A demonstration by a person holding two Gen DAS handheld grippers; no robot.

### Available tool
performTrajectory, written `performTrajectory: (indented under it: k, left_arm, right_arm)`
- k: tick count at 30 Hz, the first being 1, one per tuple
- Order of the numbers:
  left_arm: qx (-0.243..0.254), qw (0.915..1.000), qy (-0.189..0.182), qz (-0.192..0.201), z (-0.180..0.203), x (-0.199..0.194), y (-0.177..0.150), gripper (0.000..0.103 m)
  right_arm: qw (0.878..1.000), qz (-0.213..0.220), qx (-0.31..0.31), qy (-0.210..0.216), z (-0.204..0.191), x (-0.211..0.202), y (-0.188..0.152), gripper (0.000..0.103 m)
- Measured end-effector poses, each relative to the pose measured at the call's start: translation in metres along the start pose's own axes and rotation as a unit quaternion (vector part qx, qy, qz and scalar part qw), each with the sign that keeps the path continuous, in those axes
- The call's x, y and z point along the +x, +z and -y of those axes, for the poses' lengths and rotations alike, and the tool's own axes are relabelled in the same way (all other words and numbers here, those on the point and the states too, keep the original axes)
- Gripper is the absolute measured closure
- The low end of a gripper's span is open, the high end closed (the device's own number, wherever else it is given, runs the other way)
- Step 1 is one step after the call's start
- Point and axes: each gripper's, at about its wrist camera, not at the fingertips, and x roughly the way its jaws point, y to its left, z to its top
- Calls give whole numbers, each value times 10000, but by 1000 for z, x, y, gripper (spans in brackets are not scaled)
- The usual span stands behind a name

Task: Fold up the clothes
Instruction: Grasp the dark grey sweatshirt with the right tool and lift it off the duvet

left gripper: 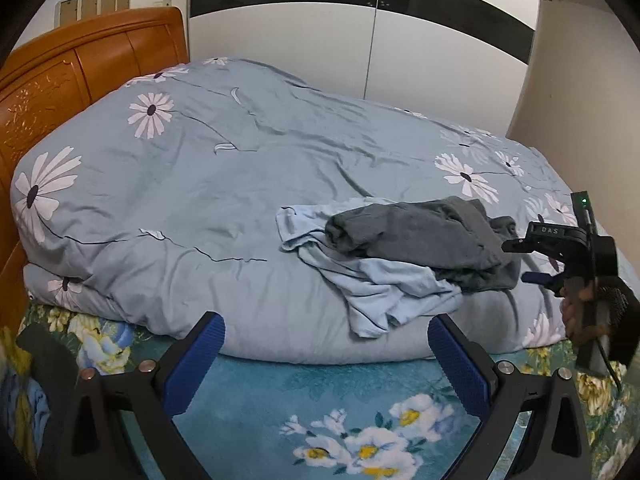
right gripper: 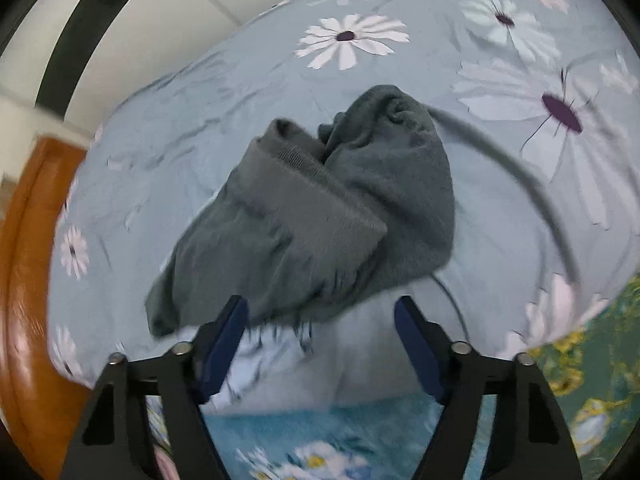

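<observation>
Bedroom scene, 2 wrist views. The landmark is the daisy-print duvet, heaped on a bed with a floral sheet and a wooden headboard at its far left.

2 garments lie in a loose pile on the duvet's near slope, toward its right end. A dark grey knit garment lies crumpled on top of a light blue garment; neither is folded flat. In the left wrist view the grey garment's long axis runs roughly along the duvet's near edge, left to right. In the right wrist view a ribbed band, cuff or hem, crosses its middle, but the blur leaves it unclear which end is which. The blue garment trails down the slope toward the sheet.

The left gripper sits low over the sheet, before the duvet's near edge, its blue pads wide apart and holding nothing. The right gripper is at the pile's right end, fingers spread, with the grey garment's lower edge just beyond its fingertips; no cloth is pinched. This placement probably favours taking the upper garment by its edge, judging by the stacking.
</observation>
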Motion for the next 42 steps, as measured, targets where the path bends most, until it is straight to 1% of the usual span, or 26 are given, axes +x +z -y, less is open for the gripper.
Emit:
performTrajectory:
  k: [1,3,4,6,8,9,11,13,15,18,20,25,31,34,38,42]
  left_arm:
    - [2,10000,13,-3,-2,1,0,0]
    - [21,10000,48,-19,-4,4,0,0]
    - [27,10000,53,-30,-5,5,0,0]
    - [47,9999,57,-73,-8,7,-1,0]
    - [73,9999,69,-127,-9,9,-4,0]
    - [78,9998,78,-164,-10,11,-6,0]
    - [60,9996,53,-268,-11,14,-9,0]
    - [24,9994,11,-344,-12,14,-11,0]
    - [26,9993,-21,-369,-12,11,-12,0]
    - [64,9992,-69,-380,-9,3,-11,0]
    - [79,9992,-103,-379,-8,-5,-9,0]
    - [104,9991,-197,-366,-6,-27,-5,0]
    - [124,9987,-396,-304,-1,-69,-8,0]
    - [184,9982,-495,-294,7,-91,-14,0]
    - [241,9971,-665,-279,17,-117,-23,0]
    - [407,9954,-842,-206,33,-139,-28,0]
  right_arm:
    - [9999,-1,138,17,3,7,5,45]
    - [9994,-18,332,57,8,18,12,52]
    - [9990,-15,437,64,10,24,15,58]
    - [9975,10,696,128,14,32,19,60]
    - [9947,64,980,297,19,35,21,71]
    - [9934,77,1083,375,20,35,22,73]
    - [9920,102,1147,516,19,31,24,88]
    - [9933,195,989,567,11,21,27,93]
    - [9951,308,715,613,-1,6,30,94]
    - [9941,525,434,846,-17,-23,29,95]
    - [9916,695,325,1039,-28,-50,27,96]
    - [9852,1190,76,1228,-32,-140,15,96]
    - [9731,1779,-222,1450,-37,-247,1,96]
    - [9652,2084,-358,1540,-38,-302,-6,96]
    - [9528,2601,-423,1505,-27,-382,-12,96]
    - [9354,3191,-613,1398,-20,-470,-20,96]
